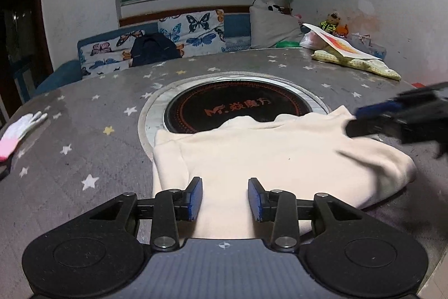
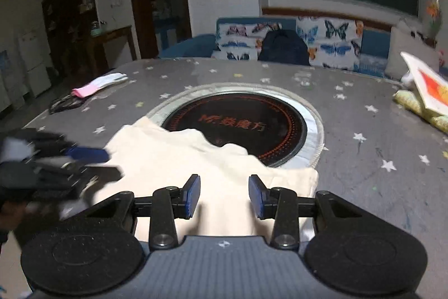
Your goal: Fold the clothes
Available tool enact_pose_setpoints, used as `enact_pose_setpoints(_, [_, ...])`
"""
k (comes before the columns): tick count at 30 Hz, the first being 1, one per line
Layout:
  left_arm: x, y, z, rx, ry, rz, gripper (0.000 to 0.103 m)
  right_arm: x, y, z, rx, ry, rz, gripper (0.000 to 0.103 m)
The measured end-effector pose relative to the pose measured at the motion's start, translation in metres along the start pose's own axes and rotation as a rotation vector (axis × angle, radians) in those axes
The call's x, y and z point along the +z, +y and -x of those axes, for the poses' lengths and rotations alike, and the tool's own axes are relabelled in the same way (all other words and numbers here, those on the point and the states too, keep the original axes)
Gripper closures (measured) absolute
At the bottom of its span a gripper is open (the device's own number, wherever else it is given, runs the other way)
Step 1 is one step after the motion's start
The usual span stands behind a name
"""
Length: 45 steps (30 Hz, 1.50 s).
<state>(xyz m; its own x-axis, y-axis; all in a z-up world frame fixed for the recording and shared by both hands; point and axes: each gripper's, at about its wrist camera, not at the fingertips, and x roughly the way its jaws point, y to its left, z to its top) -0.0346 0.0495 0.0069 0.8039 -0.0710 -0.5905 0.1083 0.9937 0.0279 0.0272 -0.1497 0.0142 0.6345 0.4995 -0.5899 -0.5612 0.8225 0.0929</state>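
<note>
A cream garment [image 1: 268, 156] lies folded on the grey star-print table, its far edge over the black round hob. It also shows in the right wrist view [image 2: 179, 161]. My left gripper [image 1: 225, 198] is open just above the garment's near edge, holding nothing. My right gripper [image 2: 224, 196] is open above the garment's near right part, holding nothing. The right gripper appears blurred at the right of the left wrist view [image 1: 397, 119], over the garment's far right corner. The left gripper appears blurred at the left of the right wrist view [image 2: 56, 164].
The black round hob [image 1: 238, 109] sits in the table's middle. A white and pink glove [image 1: 19, 131] lies at the left edge. A yellow cloth [image 1: 358, 62] with a printed card [image 1: 341, 42] lies at the far right. A butterfly-print sofa [image 1: 168, 38] stands behind the table.
</note>
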Motion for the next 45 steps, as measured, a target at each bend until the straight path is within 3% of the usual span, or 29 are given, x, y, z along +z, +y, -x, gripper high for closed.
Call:
enact_pose_setpoints(5, [-0.003, 0.001, 0.002, -0.002, 0.001, 0.000, 0.063, 0.001, -0.011, -0.038, -0.060, 0.083, -0.012, 0.068])
enact_pose_setpoints(10, [-0.005, 0.001, 0.003, -0.007, -0.001, -0.001, 0.060, 0.012, -0.002, -0.032, -0.051, 0.034, 0.006, 0.067])
enact_pose_setpoints(17, [-0.006, 0.003, 0.005, -0.015, -0.002, 0.012, 0.059, 0.019, 0.008, -0.072, -0.114, 0.103, 0.069, 0.067])
enact_pose_setpoints(20, [-0.006, 0.007, 0.009, -0.020, -0.006, 0.022, 0.058, 0.020, 0.010, -0.065, -0.111, 0.081, 0.077, 0.067])
enact_pose_setpoints(24, [-0.006, 0.013, 0.016, -0.018, -0.012, 0.051, 0.058, 0.023, 0.024, -0.043, -0.068, 0.027, 0.106, 0.058])
enact_pose_setpoints(31, [-0.011, 0.031, 0.020, 0.011, 0.012, 0.128, 0.053, 0.006, 0.055, -0.028, 0.066, 0.014, 0.138, 0.047])
enact_pose_setpoints(35, [-0.013, 0.038, 0.025, 0.026, 0.015, 0.152, 0.053, -0.009, 0.065, -0.035, 0.079, 0.041, 0.132, 0.043])
enact_pose_setpoints(38, [-0.015, 0.044, 0.026, 0.033, 0.019, 0.173, 0.052, -0.017, 0.067, -0.034, 0.067, 0.015, 0.138, 0.039])
enact_pose_setpoints(43, [-0.021, 0.047, 0.027, 0.044, 0.024, 0.183, 0.051, -0.021, 0.064, -0.035, 0.051, -0.001, 0.126, 0.023])
enact_pose_setpoints(45, [-0.023, 0.049, 0.028, 0.041, 0.027, 0.198, 0.051, -0.022, 0.061, -0.036, 0.057, 0.000, 0.109, 0.021])
